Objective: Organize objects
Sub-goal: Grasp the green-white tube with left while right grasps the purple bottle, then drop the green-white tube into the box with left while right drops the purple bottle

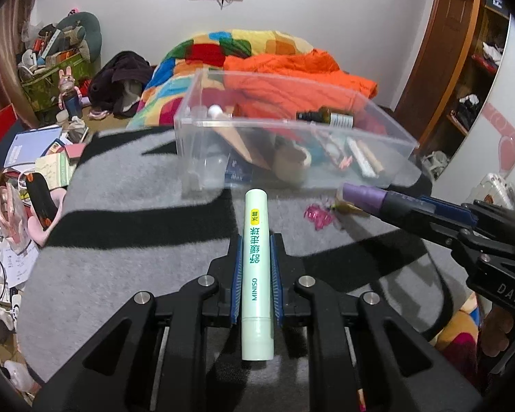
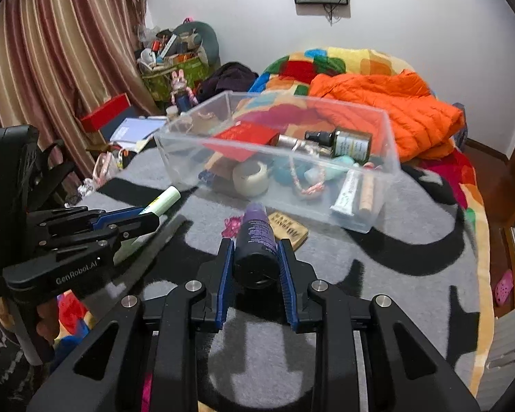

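Small pink item (image 1: 317,217) at 3 o'clock of the green tube (image 1: 257,267): blurred, identity indeterminable. Wooden tag (image 2: 289,229): partly hidden behind purple bottle (image 2: 256,240), lettering illegible.

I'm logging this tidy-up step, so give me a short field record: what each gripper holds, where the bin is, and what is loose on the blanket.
left gripper: shut on pale green tube
right gripper: shut on purple bottle
clear bin: on grey blanket, ahead of both grippers, partly filled
loose in front of bin: pink clip, small wooden tag
both held items: outside the bin
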A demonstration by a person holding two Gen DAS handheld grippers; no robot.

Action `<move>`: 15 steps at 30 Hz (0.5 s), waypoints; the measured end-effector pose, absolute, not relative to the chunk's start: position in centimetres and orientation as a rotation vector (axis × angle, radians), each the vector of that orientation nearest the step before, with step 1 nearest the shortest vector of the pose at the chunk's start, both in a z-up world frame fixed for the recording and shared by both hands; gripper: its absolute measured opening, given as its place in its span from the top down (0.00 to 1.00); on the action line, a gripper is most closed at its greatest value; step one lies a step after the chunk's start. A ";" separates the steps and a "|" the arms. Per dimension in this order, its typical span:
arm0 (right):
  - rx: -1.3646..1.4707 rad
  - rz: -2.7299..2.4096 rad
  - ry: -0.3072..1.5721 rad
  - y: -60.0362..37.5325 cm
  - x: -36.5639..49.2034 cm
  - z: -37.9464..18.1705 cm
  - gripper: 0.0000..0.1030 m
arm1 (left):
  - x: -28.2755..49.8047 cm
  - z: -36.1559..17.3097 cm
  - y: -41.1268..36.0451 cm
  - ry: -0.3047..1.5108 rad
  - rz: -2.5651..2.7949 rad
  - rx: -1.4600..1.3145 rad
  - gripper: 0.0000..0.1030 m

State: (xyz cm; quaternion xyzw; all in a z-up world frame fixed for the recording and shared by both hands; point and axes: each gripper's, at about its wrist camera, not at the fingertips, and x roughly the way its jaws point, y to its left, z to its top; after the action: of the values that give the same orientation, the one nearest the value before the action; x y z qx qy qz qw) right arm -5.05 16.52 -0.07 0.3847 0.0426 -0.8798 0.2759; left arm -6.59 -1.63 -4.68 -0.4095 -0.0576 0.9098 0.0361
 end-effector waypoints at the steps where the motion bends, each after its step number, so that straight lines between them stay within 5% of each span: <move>1: 1.024 -2.369 0.106 16.7 -5.0 0.2 0.77 | -6.6 -4.2 -1.7 -0.184 2.799 -1.243 0.86; 15: 0.879 -2.472 0.039 18.7 -5.5 5.1 0.77 | -8.3 1.3 -1.9 -0.182 2.870 -1.062 0.86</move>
State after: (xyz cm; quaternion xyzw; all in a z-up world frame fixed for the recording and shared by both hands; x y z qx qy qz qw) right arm -5.47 18.66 5.15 0.3240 0.0143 -0.9107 0.2559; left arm -8.26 -1.87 1.27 -0.3463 -0.0594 0.9355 0.0382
